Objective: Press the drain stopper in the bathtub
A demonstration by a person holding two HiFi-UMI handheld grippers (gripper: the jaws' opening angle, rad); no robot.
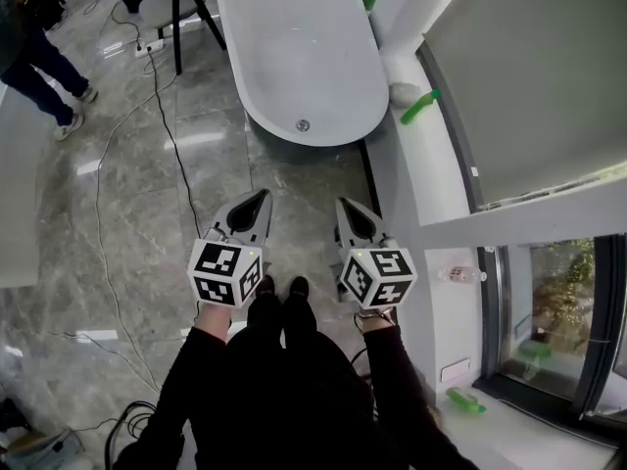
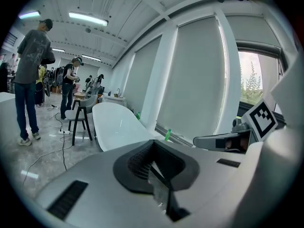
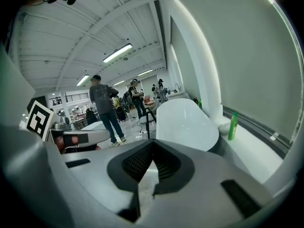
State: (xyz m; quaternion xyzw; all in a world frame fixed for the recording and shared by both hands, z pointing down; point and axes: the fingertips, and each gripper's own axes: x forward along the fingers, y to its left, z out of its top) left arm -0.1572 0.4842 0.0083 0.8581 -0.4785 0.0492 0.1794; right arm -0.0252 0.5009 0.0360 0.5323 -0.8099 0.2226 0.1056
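Drain stopper (image 1: pixel 303 125) sat unpressed at the near end of the white bathtub (image 1: pixel 294 47). Left tongs (image 1: pixel 262 197) and right tongs (image 1: pixel 343 205) were both closed and empty, held over the marble floor (image 1: pixel 201 169), well short of the tub. Stopper lay straight ahead, between them, neither clearly nearer. Tub's long axis ran away from the person.

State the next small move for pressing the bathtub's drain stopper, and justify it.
Probably step forward, bringing the right hand-held gripper over the bathtub toward the drain stopper: it hangs above the floor, short of the bathtub, jaws together, empty.
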